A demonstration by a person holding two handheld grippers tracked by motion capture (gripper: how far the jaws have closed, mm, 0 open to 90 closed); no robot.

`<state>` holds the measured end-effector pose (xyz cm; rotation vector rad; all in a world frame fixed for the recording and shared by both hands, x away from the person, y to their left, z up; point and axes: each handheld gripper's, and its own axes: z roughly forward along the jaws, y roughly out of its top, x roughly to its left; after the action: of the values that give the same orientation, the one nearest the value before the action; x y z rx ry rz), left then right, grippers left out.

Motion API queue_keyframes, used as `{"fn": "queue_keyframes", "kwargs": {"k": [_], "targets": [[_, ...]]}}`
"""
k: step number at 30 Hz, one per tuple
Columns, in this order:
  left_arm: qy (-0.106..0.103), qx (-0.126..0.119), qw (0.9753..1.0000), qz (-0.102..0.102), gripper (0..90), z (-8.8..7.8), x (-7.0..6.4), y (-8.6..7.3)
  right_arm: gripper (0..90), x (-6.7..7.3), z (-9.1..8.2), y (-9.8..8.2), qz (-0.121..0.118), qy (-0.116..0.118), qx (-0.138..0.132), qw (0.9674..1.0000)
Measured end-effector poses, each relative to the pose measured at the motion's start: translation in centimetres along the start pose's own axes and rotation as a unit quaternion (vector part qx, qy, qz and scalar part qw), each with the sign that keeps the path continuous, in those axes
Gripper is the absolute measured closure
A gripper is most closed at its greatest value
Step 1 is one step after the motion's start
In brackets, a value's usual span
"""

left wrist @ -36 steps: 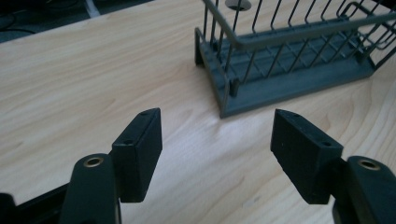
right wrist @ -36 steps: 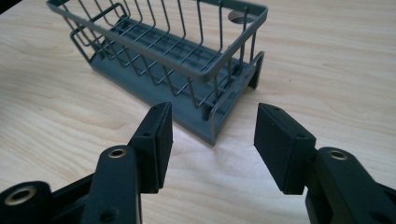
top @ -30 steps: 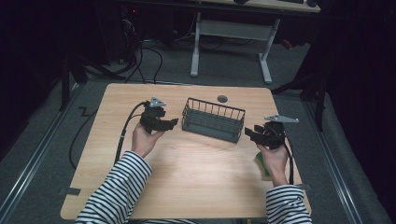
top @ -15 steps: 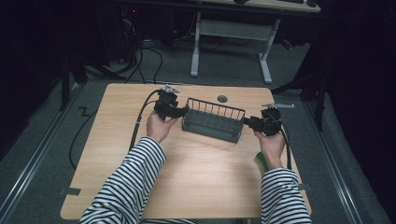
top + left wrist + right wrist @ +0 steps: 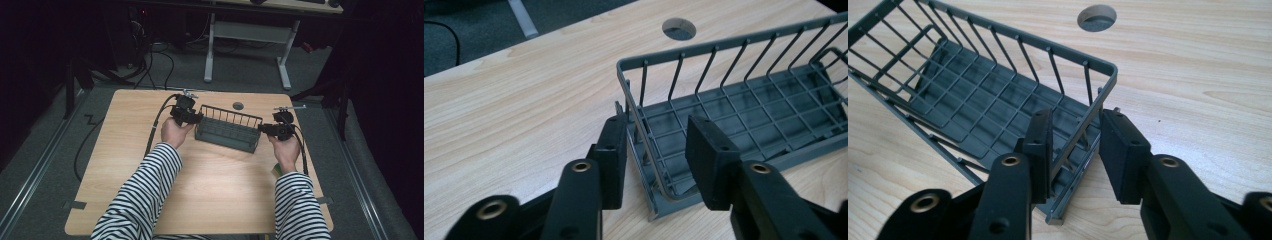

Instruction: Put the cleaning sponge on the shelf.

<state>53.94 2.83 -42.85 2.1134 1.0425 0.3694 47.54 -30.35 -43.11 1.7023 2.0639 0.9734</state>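
While the basket (image 5: 228, 134) sits on the desk (image 5: 125, 125), I have 2 grippers at its ends. Left gripper (image 5: 654, 150) and right gripper (image 5: 1075, 150) each straddle an end wall, fingers (image 5: 706, 160) parted, not clamping.

From my high view, a small green thing (image 5: 276, 170) peeks out beside my right wrist, mostly covered by the striped sleeve (image 5: 299, 200); I cannot tell what it is. The dark grey wire basket (image 5: 744, 105) runs off the right edge in the left gripper view, and off the left edge in the right gripper view. Whether either pair of jaws actually touches the basket's end rim, I cannot tell.
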Motion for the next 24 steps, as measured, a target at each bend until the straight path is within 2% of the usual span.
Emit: {"fn": "queue_keyframes", "kwargs": {"k": [4,7,14,18,24], "targets": [[-0.007,0.012,0.9999,0.004,68.3,0.4,0.3,-0.1,72.1,0.3,0.1,0.1,-0.014,0.002,0.007,0.9999],[-0.012,0.021,0.9997,0.005,75.7,0.6,0.3,-0.3,75.5,0.6,-0.2,0.2,-0.031,-0.006,0.01,0.9995],[-0.018,0.025,0.9995,0.003,77.6,0.5,0.4,-0.5,77.6,1.1,-0.5,0.3,-0.053,-0.017,0.017,0.9983],[-0.019,0.028,0.9994,0.003,78.2,0.3,0.2,-0.6,79.0,1.2,-0.7,0.2,-0.056,-0.011,0.019,0.9982],[-0.03,0.031,0.9991,-0.001,78.2,0.1,0.3,-0.7,79.5,1.4,-0.9,0.3,-0.058,-0.014,0.025,0.9979]]}}
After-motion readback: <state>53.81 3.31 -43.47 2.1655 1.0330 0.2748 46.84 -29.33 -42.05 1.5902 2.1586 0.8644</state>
